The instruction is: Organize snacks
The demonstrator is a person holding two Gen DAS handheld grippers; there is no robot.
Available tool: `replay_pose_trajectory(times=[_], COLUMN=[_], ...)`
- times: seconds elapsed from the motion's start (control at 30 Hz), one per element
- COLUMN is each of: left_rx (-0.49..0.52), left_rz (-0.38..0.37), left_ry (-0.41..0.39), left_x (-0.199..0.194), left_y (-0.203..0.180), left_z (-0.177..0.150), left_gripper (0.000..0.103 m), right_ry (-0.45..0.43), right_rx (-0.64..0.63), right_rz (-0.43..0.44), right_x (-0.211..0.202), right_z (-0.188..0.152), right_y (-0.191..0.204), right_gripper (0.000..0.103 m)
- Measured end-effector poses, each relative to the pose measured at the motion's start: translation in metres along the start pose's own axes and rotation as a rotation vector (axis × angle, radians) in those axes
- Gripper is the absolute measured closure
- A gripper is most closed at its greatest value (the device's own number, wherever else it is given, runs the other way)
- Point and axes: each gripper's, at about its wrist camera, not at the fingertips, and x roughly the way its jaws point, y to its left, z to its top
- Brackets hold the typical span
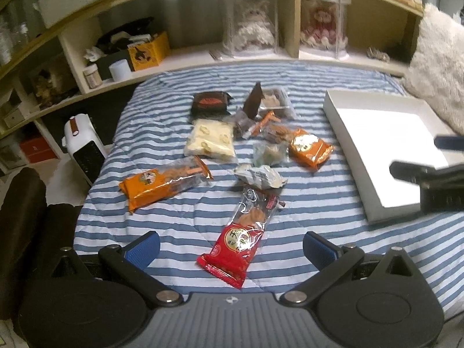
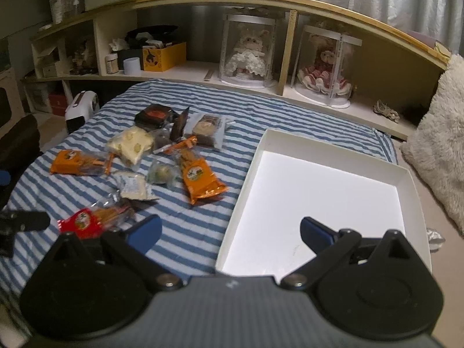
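The left gripper (image 1: 231, 246) hangs fingers apart over the red snack pack (image 1: 239, 240) – probably first to grab – while the right gripper (image 2: 230, 229), fingers apart too, waits above the white box (image 2: 406, 174) at the frame's right.

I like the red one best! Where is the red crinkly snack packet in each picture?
Left wrist view: the red crinkly plastic snack packet lies low in the middle, between the open fingers.
Right wrist view: it is at lower left, by the left fingertip.
Shared landmark: the shallow white cardboard box.
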Motion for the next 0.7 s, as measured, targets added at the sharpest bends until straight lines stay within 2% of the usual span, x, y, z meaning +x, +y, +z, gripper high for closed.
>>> replay_pose_trajectory(times=[0.13,0.27,0.43,0.6,0.7], left_rx=[0.031,0.106,0.185,0.204,0.216], left_rz=[-0.006,-0.022,0.004,-0.062,-0.089], left_ry=[0.006,0.014,0.013,0.057,0.067], left_x=[0.015,0.035,0.063,0.090,0.102], left_y=[-0.002,-0.005,-0.009,-0.004,-0.004], left_z=[0.006,0.010,0.011,0.013,0.012], left_gripper=[0.000,0.000,0.000,0.000,0.000], right_ry=[-0.013,-0.019,-0.024,-0.016,-0.023], right_rx=[-0.023,-0.034,-0.072,-0.094,-0.109], right_rz=[-0.002,0.027,0.047,0.066,0.041], right_x=[0.015,0.034,0.061,0.095,0.113], right_z=[0.007,0.018,0.031,0.042,0.045], right_y=[-0.001,0.000,0.005,0.013,0.019], right_gripper=[0.001,0.001,0.001,0.001,0.001])
